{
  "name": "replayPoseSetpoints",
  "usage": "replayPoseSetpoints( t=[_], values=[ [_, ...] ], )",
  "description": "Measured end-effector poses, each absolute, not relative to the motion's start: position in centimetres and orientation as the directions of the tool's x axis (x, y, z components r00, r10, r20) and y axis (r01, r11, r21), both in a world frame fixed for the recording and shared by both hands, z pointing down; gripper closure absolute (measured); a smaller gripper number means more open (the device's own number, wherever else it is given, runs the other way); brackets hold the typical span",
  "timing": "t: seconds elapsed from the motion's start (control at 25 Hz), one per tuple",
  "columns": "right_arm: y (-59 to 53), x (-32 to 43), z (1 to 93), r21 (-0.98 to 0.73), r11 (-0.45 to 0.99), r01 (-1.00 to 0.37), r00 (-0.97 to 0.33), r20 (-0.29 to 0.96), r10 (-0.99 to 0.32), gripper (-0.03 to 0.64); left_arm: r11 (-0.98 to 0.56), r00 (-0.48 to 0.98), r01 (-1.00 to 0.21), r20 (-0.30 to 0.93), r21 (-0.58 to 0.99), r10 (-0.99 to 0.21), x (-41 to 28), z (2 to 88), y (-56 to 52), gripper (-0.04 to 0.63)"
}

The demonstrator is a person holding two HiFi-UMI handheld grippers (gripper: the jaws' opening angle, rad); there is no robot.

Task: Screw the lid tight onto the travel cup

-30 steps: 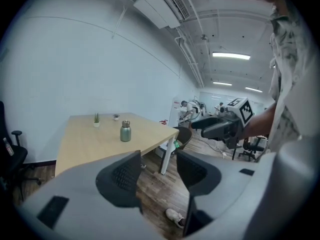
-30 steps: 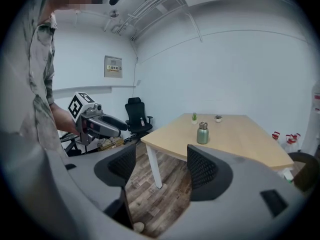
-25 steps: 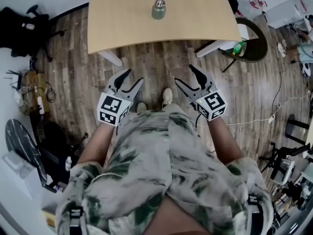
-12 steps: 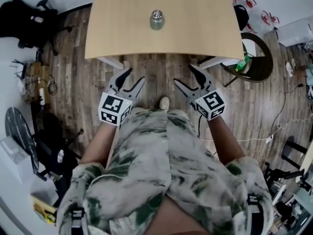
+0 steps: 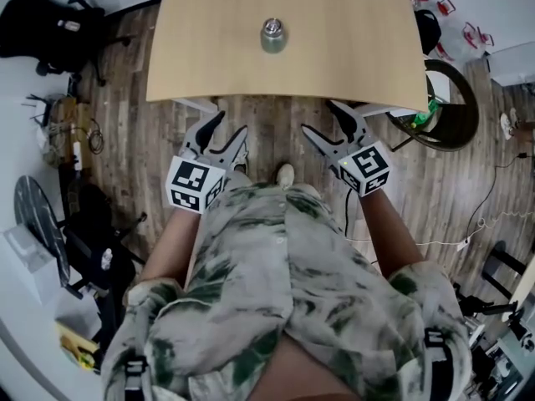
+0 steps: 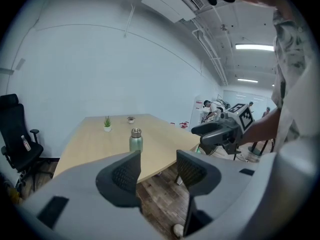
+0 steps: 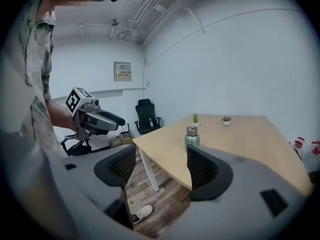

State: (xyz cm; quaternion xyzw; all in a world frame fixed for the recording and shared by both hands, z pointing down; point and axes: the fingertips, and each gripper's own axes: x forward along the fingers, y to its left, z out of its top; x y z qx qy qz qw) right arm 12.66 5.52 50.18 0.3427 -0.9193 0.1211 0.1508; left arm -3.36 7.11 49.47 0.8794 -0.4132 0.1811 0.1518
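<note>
Floor (image 5: 276, 132): dark wood planks; the person stands on it just short of the table.
Table (image 5: 351, 48): pale wood top on white legs.
Person (image 5: 284, 291): patterned shirt, one gripper in each hand, both held over the floor near the table's front edge.
Office chair (image 7: 146, 115): black, by the wall beyond the table's corner.
Left gripper (image 5: 231, 125): jaws wide apart, nothing between the pads.
Right gripper (image 5: 319, 117): jaws wide apart, nothing between the pads.
Travel cup (image 5: 272, 36): green body, upright on the table, well apart from both grippers; its inside is hidden.
Lid (image 6: 136, 132): silver, sitting on top of the cup; how tight cannot be told.
Small pots: a white one (image 6: 107, 128) holds a green plant; a second (image 6: 130, 119) stands near it, its contents too small to tell.
</note>
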Motion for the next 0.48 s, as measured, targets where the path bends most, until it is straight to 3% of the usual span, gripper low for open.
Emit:
replayPoseSetpoints(
  t=[0.48],
  values=[
    [-1.0,10.1,51.5,-0.097,0.648,-0.755,-0.627,0.393,-0.673,0.282,-0.713,0.682,-0.692,0.429,0.115,-0.592,-6.5,49.7,-1.1,0.377]
  ],
)
